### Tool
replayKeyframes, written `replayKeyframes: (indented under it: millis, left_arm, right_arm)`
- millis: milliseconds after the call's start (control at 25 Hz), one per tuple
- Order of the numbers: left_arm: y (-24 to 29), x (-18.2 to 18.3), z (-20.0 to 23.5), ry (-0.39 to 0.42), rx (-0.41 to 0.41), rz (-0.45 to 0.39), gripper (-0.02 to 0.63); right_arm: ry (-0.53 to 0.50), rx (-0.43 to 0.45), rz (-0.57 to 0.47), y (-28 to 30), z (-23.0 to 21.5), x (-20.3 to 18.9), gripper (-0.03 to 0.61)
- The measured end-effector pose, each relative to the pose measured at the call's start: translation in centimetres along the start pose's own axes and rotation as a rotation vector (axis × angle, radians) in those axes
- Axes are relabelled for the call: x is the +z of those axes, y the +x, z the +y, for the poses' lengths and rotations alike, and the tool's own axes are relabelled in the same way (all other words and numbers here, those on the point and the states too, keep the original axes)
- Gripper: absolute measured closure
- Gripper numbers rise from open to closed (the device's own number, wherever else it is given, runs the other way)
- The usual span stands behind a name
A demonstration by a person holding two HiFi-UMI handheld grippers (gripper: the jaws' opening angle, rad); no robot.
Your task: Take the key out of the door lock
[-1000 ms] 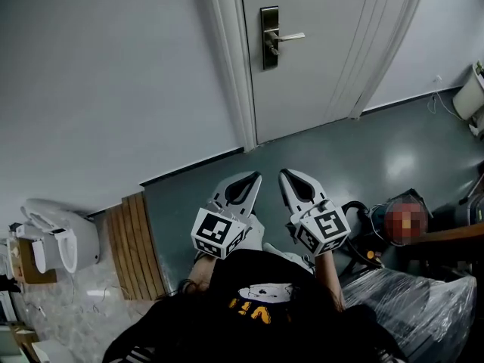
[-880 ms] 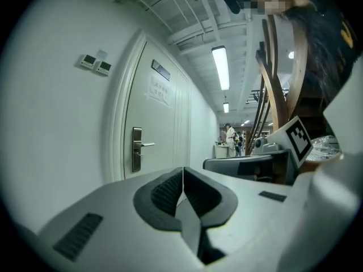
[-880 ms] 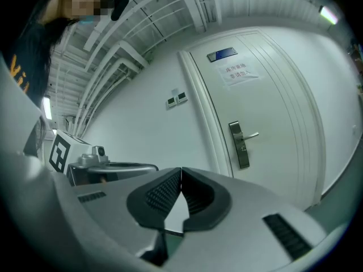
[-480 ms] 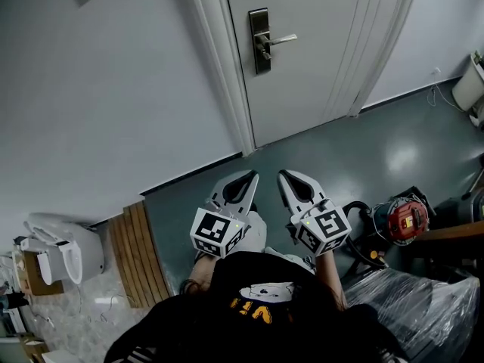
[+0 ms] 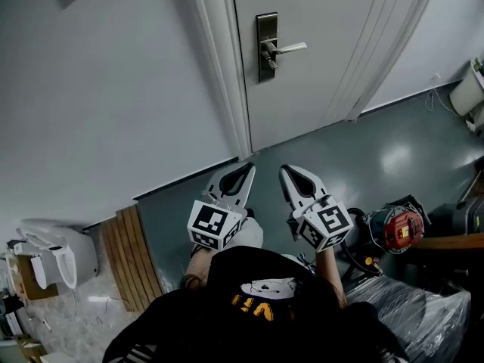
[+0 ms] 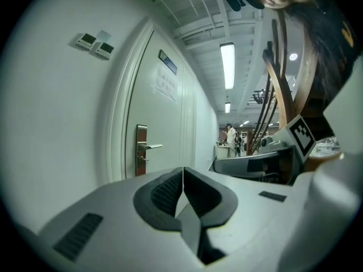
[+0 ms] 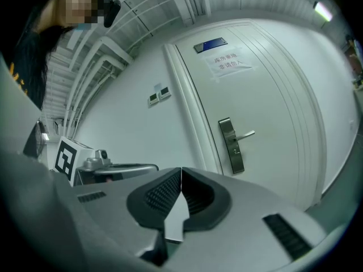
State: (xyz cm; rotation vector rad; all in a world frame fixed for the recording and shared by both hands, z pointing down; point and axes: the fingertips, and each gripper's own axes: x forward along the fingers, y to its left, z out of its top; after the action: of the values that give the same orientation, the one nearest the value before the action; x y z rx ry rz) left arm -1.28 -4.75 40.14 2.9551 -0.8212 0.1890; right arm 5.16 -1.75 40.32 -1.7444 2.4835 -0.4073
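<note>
Facing lock [image 5: 267, 48]: far ahead of grippers.
Left gripper [image 5: 249, 169]: clenched, empty.
Right gripper [image 5: 286, 171]: clenched, empty.
Key [image 5: 269, 65]: shut jaws could bump, not grasp.

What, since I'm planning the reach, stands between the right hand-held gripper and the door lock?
Nothing visible does. Only open floor lies between the right hand-held gripper, jaws shut and empty, and the door lock. The key itself is too small to make out.
</note>
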Motion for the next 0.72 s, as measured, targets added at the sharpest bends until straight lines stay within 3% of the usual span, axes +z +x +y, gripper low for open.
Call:
replayKeyframes:
  millis: [320, 720]
  left_arm:
    - [4.0, 2.0, 5.9, -0.009, -0.042, -0.035, 0.602]
    - [7.7, 1.7, 12.0, -0.032, -0.091, -0.029, 0.603]
  right_arm:
    - [-0.026, -0.047, 0.011, 6.2, -2.5, 2.2, 0.572]
    - [-0.013, -0.106, 0.029, 13.2, -5.2, 2.6, 0.572]
